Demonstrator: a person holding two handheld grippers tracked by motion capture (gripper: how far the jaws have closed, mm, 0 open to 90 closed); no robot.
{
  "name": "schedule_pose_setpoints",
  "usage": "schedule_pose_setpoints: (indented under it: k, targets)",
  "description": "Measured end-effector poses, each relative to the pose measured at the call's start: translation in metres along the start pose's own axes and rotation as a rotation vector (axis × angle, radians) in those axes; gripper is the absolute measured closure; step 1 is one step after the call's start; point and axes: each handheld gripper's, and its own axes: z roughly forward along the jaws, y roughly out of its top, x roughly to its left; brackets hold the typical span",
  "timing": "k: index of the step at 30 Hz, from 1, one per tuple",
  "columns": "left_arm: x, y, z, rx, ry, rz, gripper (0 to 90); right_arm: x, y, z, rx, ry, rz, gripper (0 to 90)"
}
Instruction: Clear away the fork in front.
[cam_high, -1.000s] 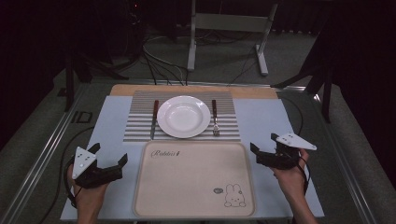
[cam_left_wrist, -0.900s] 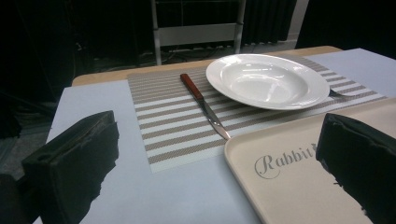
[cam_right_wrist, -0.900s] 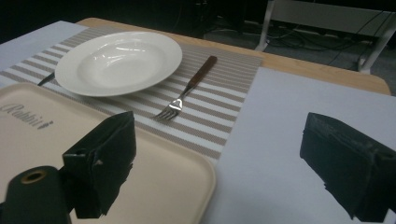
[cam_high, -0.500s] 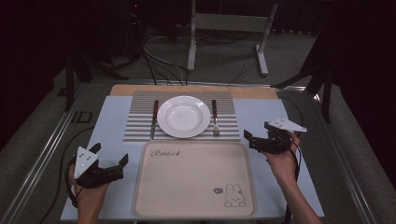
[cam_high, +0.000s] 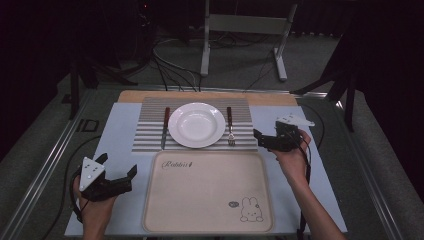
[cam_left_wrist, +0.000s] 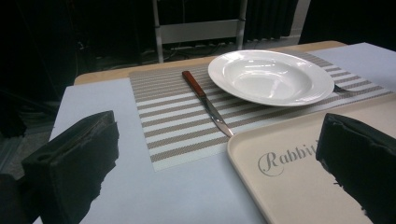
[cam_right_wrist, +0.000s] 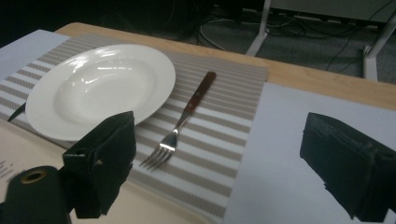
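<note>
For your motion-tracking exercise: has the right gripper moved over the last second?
Yes. The right gripper has gone forward and inward, from beside the tray up toward the fork at the striped placemat's edge.

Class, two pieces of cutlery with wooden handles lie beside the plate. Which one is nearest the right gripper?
The fork, lying on the striped placemat on the plate's right side, is nearest the right gripper. The knife lies on the plate's far side.

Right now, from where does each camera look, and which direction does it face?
High view: above the person's side, facing forward and down on the tray; both hands with left tongs and right tongs.
Left gripper view: rides the left tongs, facing the knife; its black jaws.
Right gripper view: rides the right tongs, facing the fork; its jaws.
All share the plate.
</note>
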Motion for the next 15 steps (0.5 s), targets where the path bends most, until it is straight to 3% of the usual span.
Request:
schedule_pose_setpoints:
  k: [9,15]
  targets:
    - [0.000,0.000,0.001,0.000,0.000,0.001,0.0,0.007,0.019,0.022,0.002,-0.011,-0.023,10.8]
    - [0.001,0.000,0.001,0.005,0.000,0.003,0.0,0.011,0.030,0.036,0.002,-0.013,-0.012,10.8]
